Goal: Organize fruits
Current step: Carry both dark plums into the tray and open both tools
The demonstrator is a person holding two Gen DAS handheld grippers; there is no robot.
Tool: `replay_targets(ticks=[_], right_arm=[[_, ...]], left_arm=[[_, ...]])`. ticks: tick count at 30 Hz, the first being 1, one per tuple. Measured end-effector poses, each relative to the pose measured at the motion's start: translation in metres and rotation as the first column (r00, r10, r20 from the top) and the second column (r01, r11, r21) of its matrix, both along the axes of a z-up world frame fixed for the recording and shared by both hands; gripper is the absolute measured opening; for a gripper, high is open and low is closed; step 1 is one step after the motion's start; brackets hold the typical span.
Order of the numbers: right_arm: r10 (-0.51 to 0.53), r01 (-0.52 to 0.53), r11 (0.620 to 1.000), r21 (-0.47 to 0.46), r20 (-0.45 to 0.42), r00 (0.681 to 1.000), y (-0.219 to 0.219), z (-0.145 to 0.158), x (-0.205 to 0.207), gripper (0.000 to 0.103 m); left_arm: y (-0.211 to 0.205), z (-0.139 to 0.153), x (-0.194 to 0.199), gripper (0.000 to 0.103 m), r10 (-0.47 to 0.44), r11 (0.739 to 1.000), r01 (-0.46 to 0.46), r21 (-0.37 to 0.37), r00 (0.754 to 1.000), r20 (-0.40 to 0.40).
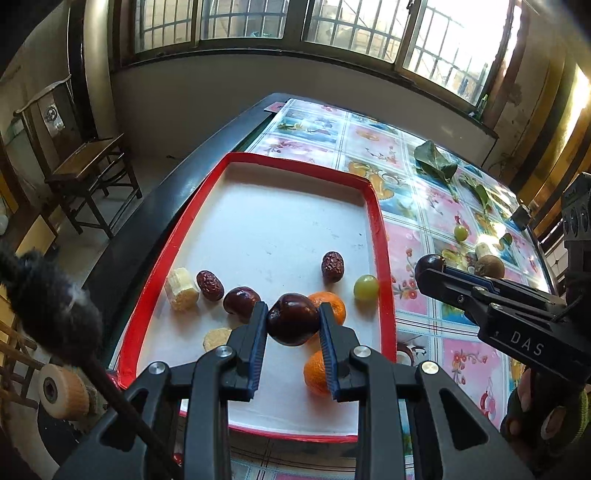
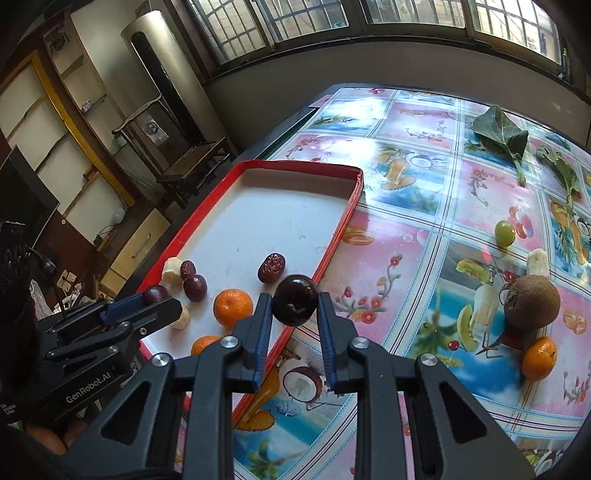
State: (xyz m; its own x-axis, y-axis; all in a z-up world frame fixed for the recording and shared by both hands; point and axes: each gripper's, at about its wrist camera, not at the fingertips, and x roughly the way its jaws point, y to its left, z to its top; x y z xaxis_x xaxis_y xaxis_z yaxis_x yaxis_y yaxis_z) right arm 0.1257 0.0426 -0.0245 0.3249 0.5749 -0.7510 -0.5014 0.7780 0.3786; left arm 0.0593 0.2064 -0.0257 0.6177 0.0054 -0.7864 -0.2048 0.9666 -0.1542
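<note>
Hand-held gripper (image 2: pixel 294 306) above patterned tablecloth (image 2: pixel 424 229); barred windows (image 2: pixel 332 18) behind.

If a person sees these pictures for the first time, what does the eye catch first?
Two dark plums, one pinched in the left tongs above the red-rimmed tray, one in the right tongs over the tray's right edge. Next, the tray's fruit: oranges, wrinkled dates, a green grape. On the bright flowered tablecloth to the right lies a brown kiwi.
</note>
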Motion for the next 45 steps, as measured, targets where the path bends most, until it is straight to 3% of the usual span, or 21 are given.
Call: replay_targets(ticks=[11,21,29,39,45], right_arm=[[0.02,-0.02,1.0,-0.001,-0.014,1.0,0.019,-0.008,0.021,0.026],[0.043,-0.044,0.996,-0.072,-0.013,0.999,0.069,-0.03,0.061,0.027],[0.07,-0.073,0.993,-0.094,-0.036,0.997,0.081,-0.047,0.062,0.027],[0.075,-0.077,0.991,-0.109,-0.021,0.997,0.085,-0.047,0.062,0.028],[0.061,-0.061,0.994,-0.088,-0.002,0.998,0.076,-0.036,0.058,0.043]], left_arm=[[0.022,-0.004,0.036,0.026,0.029,0.999,-0.03,-0.026,1.0,-0.011],[0.043,-0.026,0.078,0.026,0.121,0.993,-0.121,0.009,0.988,-0.099],[0.041,-0.048,0.079,0.027,0.107,0.994,-0.104,0.024,0.979,-0.173],[0.042,-0.044,0.073,0.028,0.123,0.992,-0.118,0.044,0.979,-0.164],[0.035,-0.038,0.068,0.028,0.121,0.992,-0.116,0.041,0.98,-0.156]])
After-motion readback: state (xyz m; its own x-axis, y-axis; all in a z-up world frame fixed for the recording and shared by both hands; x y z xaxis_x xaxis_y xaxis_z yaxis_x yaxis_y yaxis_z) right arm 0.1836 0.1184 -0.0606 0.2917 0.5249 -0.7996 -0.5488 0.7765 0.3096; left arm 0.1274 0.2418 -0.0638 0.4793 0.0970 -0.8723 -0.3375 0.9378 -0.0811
